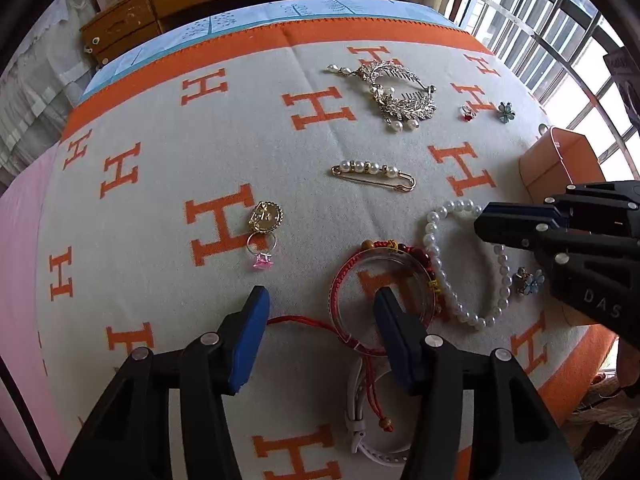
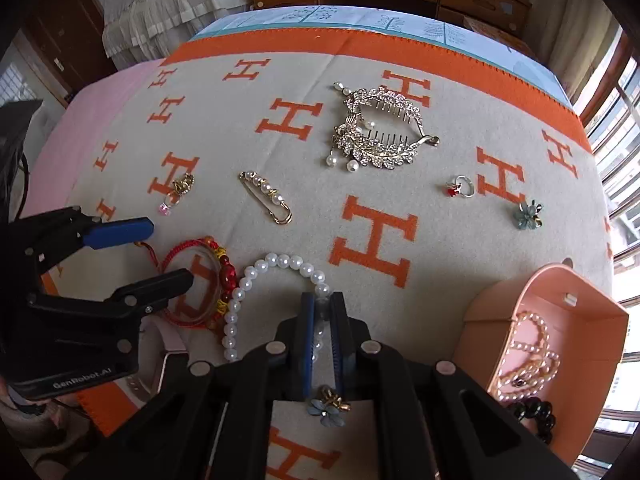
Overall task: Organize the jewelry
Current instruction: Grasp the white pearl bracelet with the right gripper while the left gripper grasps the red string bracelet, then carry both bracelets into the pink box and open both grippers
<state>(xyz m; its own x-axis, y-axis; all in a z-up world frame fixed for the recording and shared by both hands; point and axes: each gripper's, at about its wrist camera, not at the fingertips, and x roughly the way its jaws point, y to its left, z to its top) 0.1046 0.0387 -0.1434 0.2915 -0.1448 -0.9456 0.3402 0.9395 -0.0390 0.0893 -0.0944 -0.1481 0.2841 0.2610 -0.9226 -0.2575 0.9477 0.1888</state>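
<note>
Pearl bracelet (image 2: pixel 256 292) seemingly pinched in the right gripper (image 2: pixel 323 320), left gripper (image 1: pixel 320 320) wide; box (image 2: pixel 500 312) beside holds few pieces, most remain.

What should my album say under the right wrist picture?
Right tool pinching the pearl bracelet beside the pink box.

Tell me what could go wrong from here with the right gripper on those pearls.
1. The right gripper is shut on the pearl bracelet; its loop lies against the red cord bracelet, so lifting may drag that along.
2. A blue flower earring lies beside the strand, under the gripper, and could get knocked.
3. The pink box already holds pearls; a dangling strand might catch its rim.
</note>
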